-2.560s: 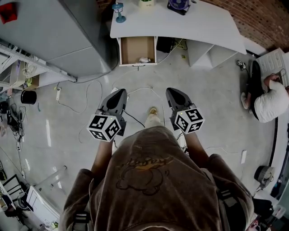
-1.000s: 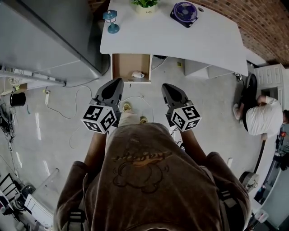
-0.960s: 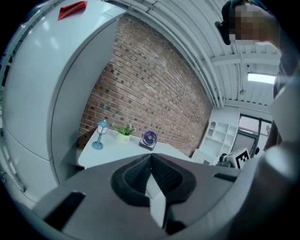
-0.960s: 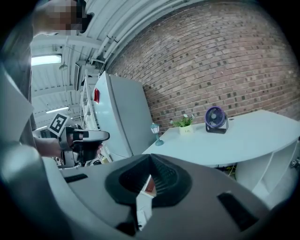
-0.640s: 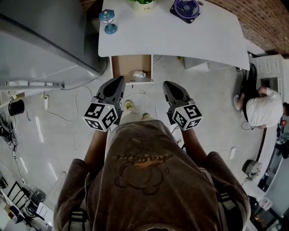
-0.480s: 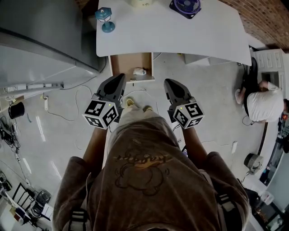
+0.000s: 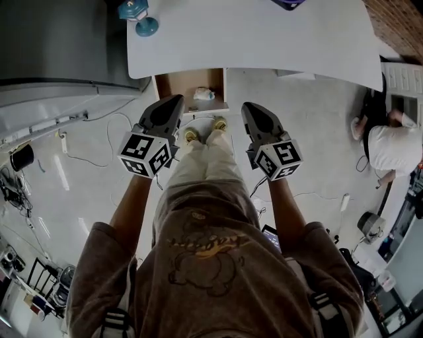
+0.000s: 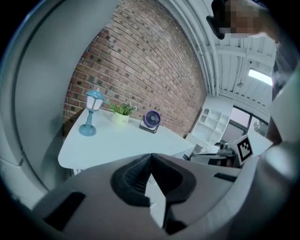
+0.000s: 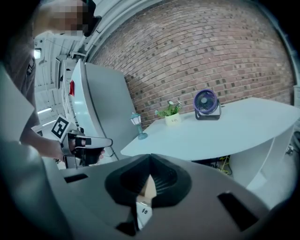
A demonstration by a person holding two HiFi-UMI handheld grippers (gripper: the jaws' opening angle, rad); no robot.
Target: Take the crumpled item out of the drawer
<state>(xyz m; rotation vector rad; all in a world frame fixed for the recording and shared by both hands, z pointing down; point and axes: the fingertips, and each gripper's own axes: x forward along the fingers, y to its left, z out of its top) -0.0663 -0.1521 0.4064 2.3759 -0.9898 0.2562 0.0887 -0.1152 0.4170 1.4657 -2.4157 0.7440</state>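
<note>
In the head view, the open wooden drawer (image 7: 188, 84) juts from under the white desk (image 7: 264, 36). The crumpled white item (image 7: 203, 94) lies at the drawer's front right. My left gripper (image 7: 172, 102) hangs just in front of the drawer's left half, shut and empty. My right gripper (image 7: 251, 109) is level with it, to the right of the drawer, jaws meeting at the tips with nothing held. In the left gripper view the left gripper (image 8: 151, 157) points over the desk top (image 8: 117, 143). The right gripper (image 9: 150, 158) likewise faces the desk (image 9: 211, 133).
A blue lamp (image 7: 137, 16), a potted plant (image 8: 122, 112) and a purple fan (image 9: 206, 104) stand on the desk. A tall grey cabinet (image 7: 59, 46) is at the left. Cables (image 7: 112, 132) trail over the floor. A person (image 7: 386, 142) sits low at the right.
The desk and drawer have come nearer: the drawer now lies just beyond the gripper tips. Both grippers stay shut and side by side.
</note>
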